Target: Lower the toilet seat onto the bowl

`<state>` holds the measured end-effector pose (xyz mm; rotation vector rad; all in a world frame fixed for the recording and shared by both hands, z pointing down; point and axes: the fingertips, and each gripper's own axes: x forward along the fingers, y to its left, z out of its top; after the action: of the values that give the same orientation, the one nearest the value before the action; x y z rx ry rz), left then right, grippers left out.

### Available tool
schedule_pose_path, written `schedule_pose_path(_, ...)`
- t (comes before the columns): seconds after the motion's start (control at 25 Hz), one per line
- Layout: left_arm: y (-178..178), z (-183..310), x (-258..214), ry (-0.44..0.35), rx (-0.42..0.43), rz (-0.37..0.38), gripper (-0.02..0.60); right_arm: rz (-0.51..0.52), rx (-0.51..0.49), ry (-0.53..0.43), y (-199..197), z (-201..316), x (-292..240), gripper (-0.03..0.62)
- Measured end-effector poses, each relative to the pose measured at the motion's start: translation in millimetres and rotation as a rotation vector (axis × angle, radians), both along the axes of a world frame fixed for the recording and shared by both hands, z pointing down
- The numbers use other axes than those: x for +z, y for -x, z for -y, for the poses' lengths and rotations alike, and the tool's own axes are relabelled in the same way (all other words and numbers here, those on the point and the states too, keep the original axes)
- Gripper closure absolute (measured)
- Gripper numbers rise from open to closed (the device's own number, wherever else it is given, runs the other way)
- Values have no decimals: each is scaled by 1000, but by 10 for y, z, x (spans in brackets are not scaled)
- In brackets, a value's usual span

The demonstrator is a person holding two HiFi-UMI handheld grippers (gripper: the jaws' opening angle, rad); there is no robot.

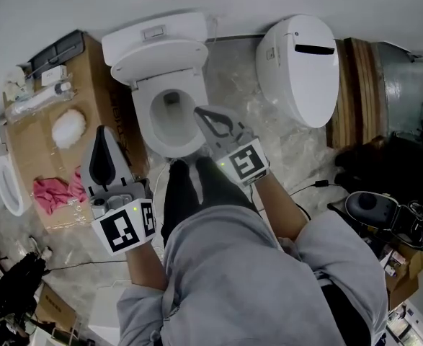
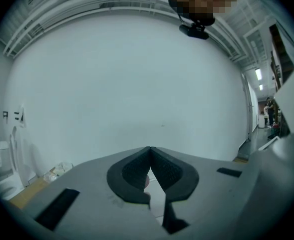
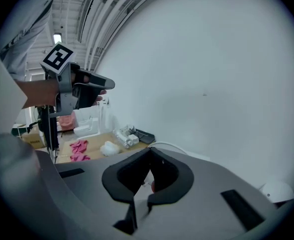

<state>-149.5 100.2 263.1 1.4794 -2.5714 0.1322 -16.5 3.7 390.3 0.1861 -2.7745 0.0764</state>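
The white toilet point(image 1: 169, 85) stands against the wall in the head view. Its seat and lid point(image 1: 159, 58) are raised against the tank, and the bowl point(image 1: 169, 141) lies uncovered below them. My right gripper point(image 1: 200, 112) is shut and empty, held above the bowl's right rim. My left gripper point(image 1: 104, 131) is shut and empty too, left of the bowl. The left gripper view shows my left gripper point(image 2: 150, 149) in front of a blank white wall. In the right gripper view, my right gripper point(image 3: 150, 150) faces the wall, with my left gripper point(image 3: 106, 85) at the upper left.
A second white toilet point(image 1: 303, 67) lies to the right, next to wooden boards point(image 1: 360, 85). Left of the bowl is a cardboard box point(image 1: 88, 71) with a pink cloth point(image 1: 52, 192) and a white fluffy wad point(image 1: 68, 127). Clear plastic sheet point(image 1: 283, 146) covers the floor.
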Motion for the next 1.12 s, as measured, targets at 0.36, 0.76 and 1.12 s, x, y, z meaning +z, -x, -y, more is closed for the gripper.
schedule_pose_path(0.36,-57,22,-351,-34,26,40,581,100,57,-33,20,156,-544,595)
schedule_pose_path(0.76,-57,39,-762,-89,50,96,581,233,107,-103,101,301,-1263,595)
schedule_pose_path(1.12,-79,-31,-1003,-131,54,119,581,320,134,-164,76,328,-1843,595)
